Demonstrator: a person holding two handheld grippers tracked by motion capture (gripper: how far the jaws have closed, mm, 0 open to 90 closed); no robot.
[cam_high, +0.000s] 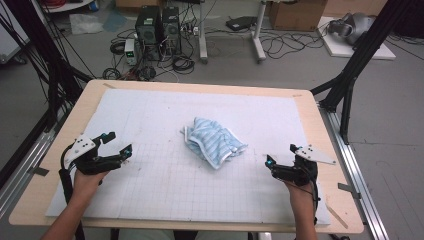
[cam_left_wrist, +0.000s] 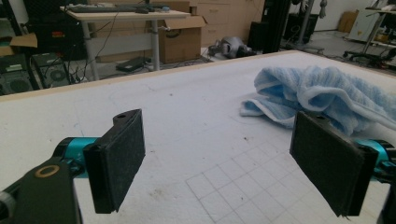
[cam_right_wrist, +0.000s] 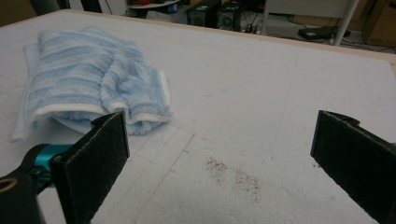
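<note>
Your left gripper (cam_high: 116, 143): black body, teal collars behind jaws, white three-cornered plate on top, black cable trailing along forearm. Your right gripper (cam_high: 280, 162): same black body, teal accent near tip, grey three-cornered plate, thin black cable down wrist. Left gripper view: pads (cam_left_wrist: 120, 158) flat, rectangular, coarse black foam; brass-coloured ring set in black bracket at lower left; screw hole on jaw top. Right gripper view: same foam pads (cam_right_wrist: 95, 158), teal collar. Your forearms bare, no sleeves.
</note>
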